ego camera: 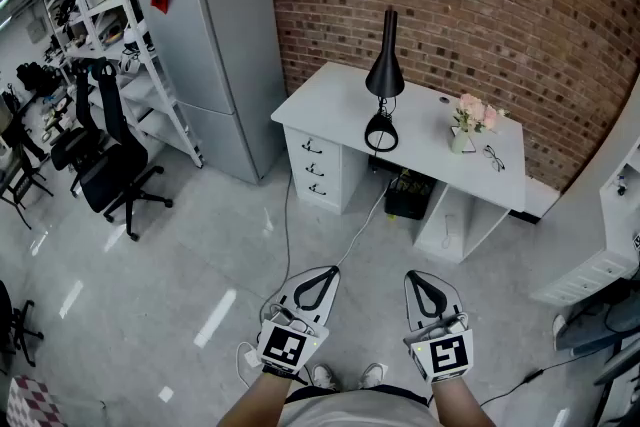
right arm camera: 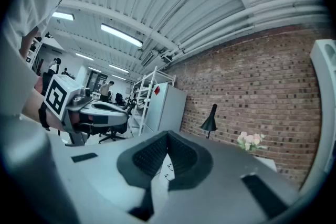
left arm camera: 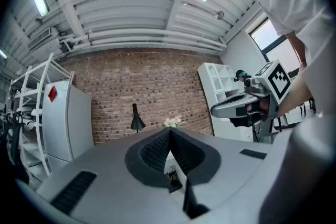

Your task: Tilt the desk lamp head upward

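Observation:
A black desk lamp [ego camera: 385, 72] stands on the white desk [ego camera: 330, 105] against the brick wall; its cone head points down over a ring base [ego camera: 381, 132]. The lamp also shows small and far off in the left gripper view [left arm camera: 137, 121] and in the right gripper view [right arm camera: 209, 122]. My left gripper [ego camera: 329, 272] and right gripper [ego camera: 414, 277] hang side by side over the floor, well short of the desk. Both have their jaws closed tip to tip with nothing between them.
On the desk stand a vase of pink flowers [ego camera: 470, 120] and a pair of glasses [ego camera: 493, 156]. A black box [ego camera: 408, 195] sits under the desk, and a cable runs over the floor. A grey fridge [ego camera: 215, 55], white shelving [ego camera: 130, 35] and an office chair [ego camera: 110, 165] stand at left.

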A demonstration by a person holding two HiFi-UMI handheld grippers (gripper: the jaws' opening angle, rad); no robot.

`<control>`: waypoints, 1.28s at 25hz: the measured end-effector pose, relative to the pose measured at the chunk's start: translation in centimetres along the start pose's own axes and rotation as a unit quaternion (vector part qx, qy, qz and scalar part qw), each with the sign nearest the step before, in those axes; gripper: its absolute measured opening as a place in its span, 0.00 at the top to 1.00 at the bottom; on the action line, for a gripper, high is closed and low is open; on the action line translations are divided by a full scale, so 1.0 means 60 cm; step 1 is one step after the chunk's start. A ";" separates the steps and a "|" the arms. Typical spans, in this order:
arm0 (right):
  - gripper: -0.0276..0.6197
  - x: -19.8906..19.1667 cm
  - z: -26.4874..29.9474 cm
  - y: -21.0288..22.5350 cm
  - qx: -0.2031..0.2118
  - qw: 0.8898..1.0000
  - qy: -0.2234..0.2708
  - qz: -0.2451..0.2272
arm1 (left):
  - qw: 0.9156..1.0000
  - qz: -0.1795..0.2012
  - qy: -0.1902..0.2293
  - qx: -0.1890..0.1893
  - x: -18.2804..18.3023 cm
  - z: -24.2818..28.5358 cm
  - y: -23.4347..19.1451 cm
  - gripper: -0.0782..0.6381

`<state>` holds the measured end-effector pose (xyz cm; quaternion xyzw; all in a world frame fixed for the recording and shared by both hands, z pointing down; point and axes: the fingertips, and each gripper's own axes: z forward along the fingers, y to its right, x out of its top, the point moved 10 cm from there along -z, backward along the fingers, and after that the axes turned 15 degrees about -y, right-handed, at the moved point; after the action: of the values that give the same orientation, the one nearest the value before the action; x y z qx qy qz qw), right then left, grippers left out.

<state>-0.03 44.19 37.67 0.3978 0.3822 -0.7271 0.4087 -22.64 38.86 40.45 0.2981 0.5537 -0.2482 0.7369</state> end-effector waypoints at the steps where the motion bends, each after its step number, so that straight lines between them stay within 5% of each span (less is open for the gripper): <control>1: 0.93 -0.003 0.001 -0.001 0.000 1.000 0.014 0.000 | 1.000 0.001 0.001 -0.001 0.001 -0.001 0.000 0.89; 19: 0.93 -0.014 -0.008 0.011 0.012 0.999 0.051 0.013 | 1.000 0.001 0.003 0.003 0.013 0.005 0.019 0.89; 32: 0.93 -0.052 -0.021 0.097 0.036 0.997 0.070 0.014 | 1.000 0.001 0.003 0.022 0.038 0.071 0.083 0.89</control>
<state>6.65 44.04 38.60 0.4677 0.3780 -0.7048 0.3764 -15.72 39.20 39.97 0.3161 0.5501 -0.2584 0.7285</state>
